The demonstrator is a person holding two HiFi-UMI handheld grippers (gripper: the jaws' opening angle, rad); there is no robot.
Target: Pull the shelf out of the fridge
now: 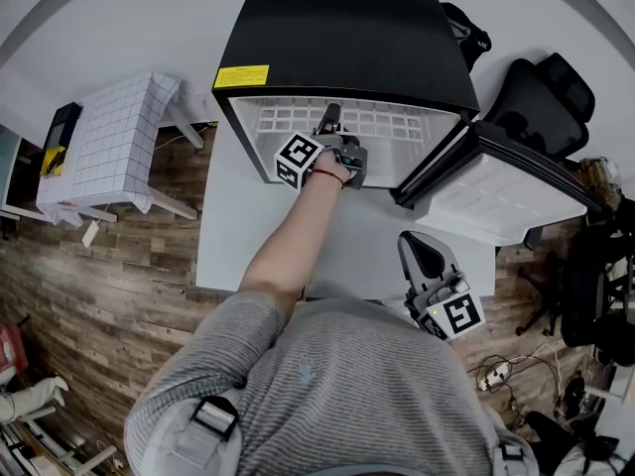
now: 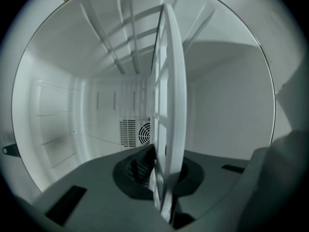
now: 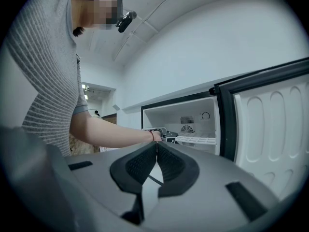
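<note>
The left tool (image 1: pixel 332 117) pinches the front edge of the white shelf (image 1: pixel 397 120), which lies inside the open fridge (image 1: pixel 347 38) at 12 o'clock on the table (image 1: pixel 228 226). The right tool (image 1: pixel 422 256) hangs at 5 o'clock, its jaws pressed together on nothing.

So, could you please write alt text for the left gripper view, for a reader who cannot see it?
The left tongs are shut on the front edge of a white grid shelf, seen edge-on and running into a white fridge. A round fan grille shows on the back wall.
</note>
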